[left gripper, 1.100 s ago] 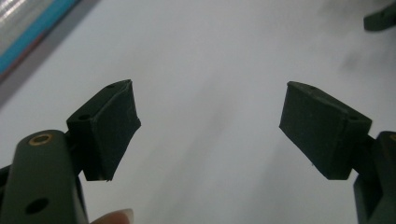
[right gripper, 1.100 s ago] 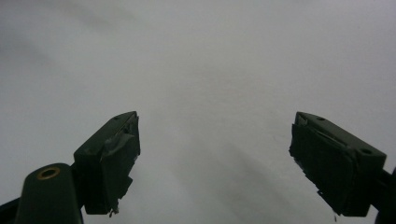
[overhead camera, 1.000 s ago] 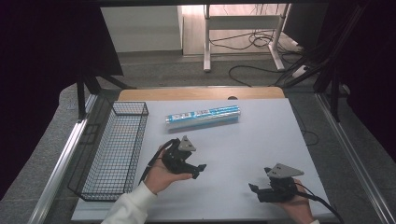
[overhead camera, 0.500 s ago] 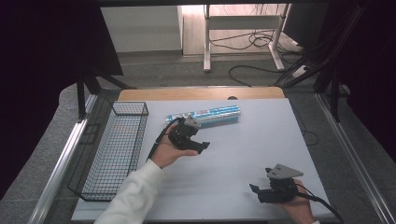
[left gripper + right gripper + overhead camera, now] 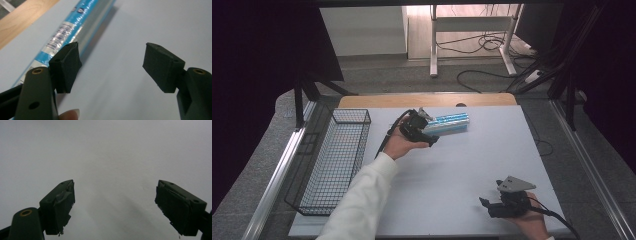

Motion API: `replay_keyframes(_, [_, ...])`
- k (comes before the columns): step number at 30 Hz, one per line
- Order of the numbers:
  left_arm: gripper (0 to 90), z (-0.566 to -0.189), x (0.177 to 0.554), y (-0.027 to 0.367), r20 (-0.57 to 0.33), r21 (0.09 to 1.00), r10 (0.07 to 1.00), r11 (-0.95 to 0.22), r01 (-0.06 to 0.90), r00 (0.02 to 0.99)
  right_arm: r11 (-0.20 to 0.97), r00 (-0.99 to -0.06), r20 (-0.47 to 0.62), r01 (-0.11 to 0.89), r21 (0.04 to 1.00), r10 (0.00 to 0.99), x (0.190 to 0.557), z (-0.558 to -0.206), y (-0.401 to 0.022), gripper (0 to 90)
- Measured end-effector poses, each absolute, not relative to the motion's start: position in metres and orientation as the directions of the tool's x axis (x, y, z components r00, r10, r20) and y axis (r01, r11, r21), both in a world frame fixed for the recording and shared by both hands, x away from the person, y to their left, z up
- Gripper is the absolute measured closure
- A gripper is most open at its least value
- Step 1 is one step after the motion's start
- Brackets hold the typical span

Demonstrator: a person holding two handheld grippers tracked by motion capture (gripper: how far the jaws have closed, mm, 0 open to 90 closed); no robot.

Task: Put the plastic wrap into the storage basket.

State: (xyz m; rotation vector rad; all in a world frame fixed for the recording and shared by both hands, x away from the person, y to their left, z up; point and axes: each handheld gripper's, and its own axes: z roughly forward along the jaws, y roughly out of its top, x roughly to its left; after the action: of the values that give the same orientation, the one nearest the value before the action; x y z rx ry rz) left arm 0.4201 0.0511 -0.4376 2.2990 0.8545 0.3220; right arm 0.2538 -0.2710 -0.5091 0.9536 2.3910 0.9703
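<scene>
A long blue and silver wrapped package [image 5: 448, 122] lies across the far middle of the white table [image 5: 472, 160]. My left gripper [image 5: 428, 136] hovers at the package's left end, jaws open. In the left gripper view the package [image 5: 75, 30] runs up past the left pad [image 5: 67, 66], and bare table shows between the pads of the gripper [image 5: 112, 66]. My right gripper [image 5: 484, 204] rests near the front right edge, held in a hand, jaws open. Between the right gripper's [image 5: 115, 205] pads there is just bare white table.
A black wire basket [image 5: 334, 160] stands along the table's left side. A wooden strip [image 5: 427, 100] edges the far side of the table. Cables and metal frame legs [image 5: 472, 35] lie on the floor beyond.
My left gripper has travelled away from me across the table, from the middle up to the package's left end. The right gripper has stayed put.
</scene>
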Motion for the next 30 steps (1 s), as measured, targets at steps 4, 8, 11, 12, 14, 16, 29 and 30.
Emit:
replay_keyframes(4, [28.2, -0.44, 0.436, 0.049, 0.045, 0.623, 0.647, -0.614, 0.485, 0.761, 0.533, -0.693, -0.1, 0.444, 0.72, 0.713, 0.254, -0.51, -0.271, 16.2])
replay_keyframes(8, [27.0, -0.443, 0.451, 0.05, 0.049, 0.604, 0.65, -0.624, 0.496, 0.758, 0.533, -0.693, -0.097, 0.448, 0.718, 0.714, 0.254, -0.51, -0.271, 16.1])
replay_keyframes(11, [27.0, -0.449, 0.463, 0.05, 0.037, 0.598, 0.653, -0.621, 0.507, 0.756, 0.532, -0.693, -0.096, 0.449, 0.718, 0.714, 0.255, -0.511, -0.271, 16.2])
replay_keyframes(12, [27.0, -0.449, 0.463, 0.05, 0.037, 0.598, 0.653, -0.621, 0.507, 0.756, 0.532, -0.694, -0.094, 0.45, 0.717, 0.714, 0.255, -0.511, -0.271, 16.2])
replay_keyframes(14, [27.2, -0.451, 0.47, 0.047, 0.039, 0.592, 0.643, -0.632, 0.5, 0.765, 0.53, -0.694, -0.09, 0.453, 0.717, 0.715, 0.255, -0.512, -0.272, 16.2])
replay_keyframes(16, [27.1, -0.452, 0.473, 0.046, 0.041, 0.586, 0.641, -0.637, 0.501, 0.767, 0.53, -0.693, -0.088, 0.455, 0.716, 0.715, 0.255, -0.512, -0.272, 16.2])
replay_keyframes(29, [26.3, -0.464, 0.505, 0.04, 0.069, 0.536, 0.618, -0.685, 0.493, 0.783, 0.519, -0.693, -0.073, 0.461, 0.72, 0.717, 0.256, -0.514, -0.274, 16.2])
replay_keyframes(30, [26.2, -0.464, 0.506, 0.04, 0.065, 0.537, 0.618, -0.684, 0.495, 0.783, 0.52, -0.693, -0.074, 0.461, 0.719, 0.717, 0.255, -0.514, -0.274, 16.2])
